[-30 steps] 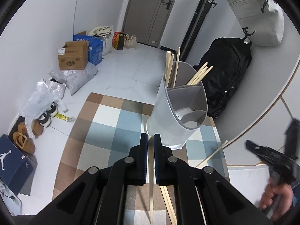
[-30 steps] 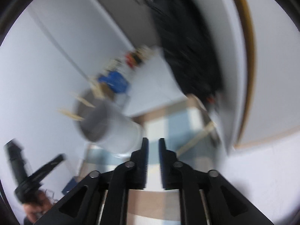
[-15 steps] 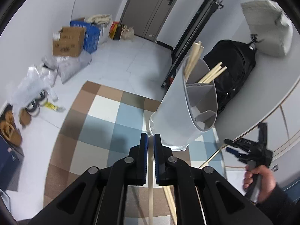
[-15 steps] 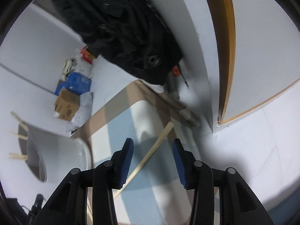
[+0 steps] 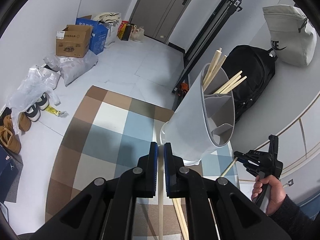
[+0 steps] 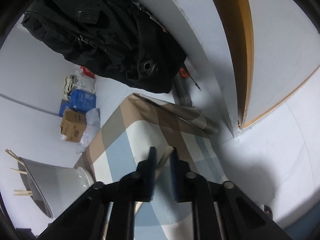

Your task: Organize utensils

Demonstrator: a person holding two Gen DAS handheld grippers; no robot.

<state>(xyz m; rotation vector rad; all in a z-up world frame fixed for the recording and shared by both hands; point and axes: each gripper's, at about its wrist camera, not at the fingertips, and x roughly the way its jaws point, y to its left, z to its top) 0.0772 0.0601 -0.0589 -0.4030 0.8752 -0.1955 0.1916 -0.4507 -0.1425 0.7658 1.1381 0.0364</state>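
Observation:
My left gripper [image 5: 161, 148] is shut on a pale wooden chopstick [image 5: 160, 200] that runs down between its pads; two more sticks [image 5: 180, 218] show beside it. Just beyond stands the grey divided utensil holder [image 5: 190, 120], with several chopsticks [image 5: 212, 70] in its far compartments. A hand [image 5: 268, 192] holds my right gripper [image 5: 238, 157] low at the right, at the end of a chopstick [image 5: 228, 168] on the rug. In the right wrist view the right gripper [image 6: 163, 152] has its jaws closing around that chopstick [image 6: 166, 157]; a gap shows beside the stick. The holder [image 6: 50, 180] is at lower left.
A checked blue, brown and white rug [image 5: 112, 132] covers the floor, its far edge rolled up [image 6: 190, 118]. A black backpack [image 5: 250, 80] leans on the white cabinet; a beige bag [image 5: 290, 34] hangs above. Cardboard boxes [image 5: 72, 42], plastic bags and shoes [image 5: 34, 110] line the left wall.
The right gripper dropped to the rug, opened wide over the loose chopstick, then narrowed around it. The left gripper kept its hold and shifted slightly toward the holder.

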